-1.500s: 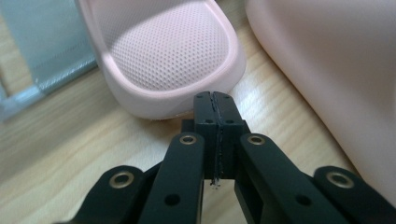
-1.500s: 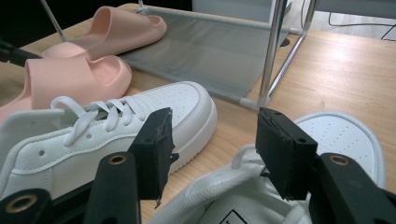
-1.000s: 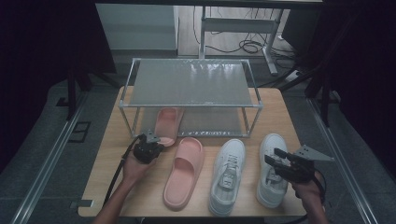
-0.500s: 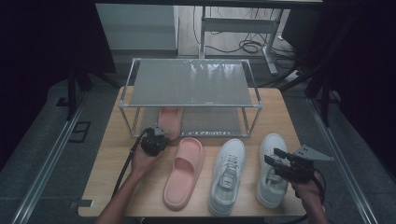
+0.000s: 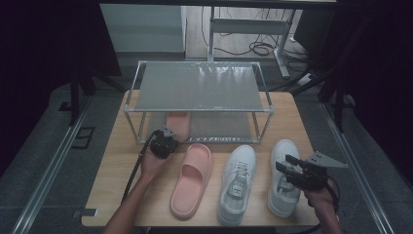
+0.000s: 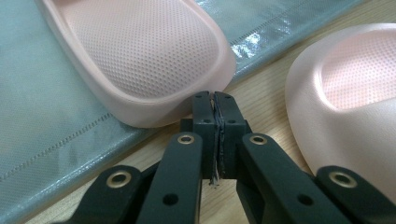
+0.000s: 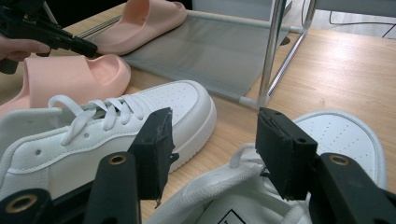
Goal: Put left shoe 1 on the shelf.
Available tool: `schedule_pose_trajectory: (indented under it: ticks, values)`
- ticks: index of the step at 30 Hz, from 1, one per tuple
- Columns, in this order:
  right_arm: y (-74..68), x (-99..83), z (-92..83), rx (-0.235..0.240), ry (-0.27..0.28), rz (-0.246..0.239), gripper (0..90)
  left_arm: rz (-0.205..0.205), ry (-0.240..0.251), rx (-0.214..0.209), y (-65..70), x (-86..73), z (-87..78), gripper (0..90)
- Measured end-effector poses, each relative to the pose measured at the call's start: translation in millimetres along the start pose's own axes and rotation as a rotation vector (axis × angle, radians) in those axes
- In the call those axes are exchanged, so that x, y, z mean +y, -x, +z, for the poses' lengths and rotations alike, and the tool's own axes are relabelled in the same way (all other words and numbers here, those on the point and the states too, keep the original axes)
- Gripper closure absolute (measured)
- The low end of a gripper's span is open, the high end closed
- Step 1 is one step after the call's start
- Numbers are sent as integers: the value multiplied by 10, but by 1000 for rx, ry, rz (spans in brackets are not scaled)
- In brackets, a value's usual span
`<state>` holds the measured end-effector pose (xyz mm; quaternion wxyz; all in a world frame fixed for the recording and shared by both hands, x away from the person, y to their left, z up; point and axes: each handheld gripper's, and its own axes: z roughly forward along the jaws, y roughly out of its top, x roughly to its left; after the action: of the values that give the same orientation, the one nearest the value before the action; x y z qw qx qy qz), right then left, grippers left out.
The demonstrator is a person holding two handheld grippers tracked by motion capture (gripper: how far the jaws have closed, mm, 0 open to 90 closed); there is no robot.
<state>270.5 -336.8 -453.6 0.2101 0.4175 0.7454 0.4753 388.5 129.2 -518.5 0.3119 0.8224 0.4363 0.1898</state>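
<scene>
Here we see the left gripper (image 5: 162,144) held low, its jaws closed on nothing, tips touching the heel of the pink slipper (image 5: 178,123) on the rack's (image 5: 199,108) lower shelf. Our right gripper (image 5: 292,169) hovers open over the right white sneaker (image 5: 283,183) on the surface (image 5: 117,180).

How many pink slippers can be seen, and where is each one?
2. One pink slipper lies on the lower shelf of the rack, at its left. The other pink slipper lies on the table, left of the white sneakers.
</scene>
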Motion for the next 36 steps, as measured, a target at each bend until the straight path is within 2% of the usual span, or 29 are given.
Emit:
schedule_pose_trajectory:
  ticks: [3,9,16,24,32,36]
  values:
    - [1,1,-6,-1,-1,0,465,5,-7,6,11,-17,-9,881]
    - [14,1,-20,-5,6,3,465,-12,6,-5,29,-140,-95,882]
    - [4,7,-26,-4,5,1,465,-30,35,-23,43,-363,-323,881]
    - [-10,7,-16,-3,3,-1,465,-42,44,-45,65,-593,-530,878]
    - [-13,5,-13,-3,0,-1,465,-48,52,-40,28,-625,-619,879]
    - [-17,0,-15,-2,1,1,465,-45,69,-62,87,-642,-707,879]
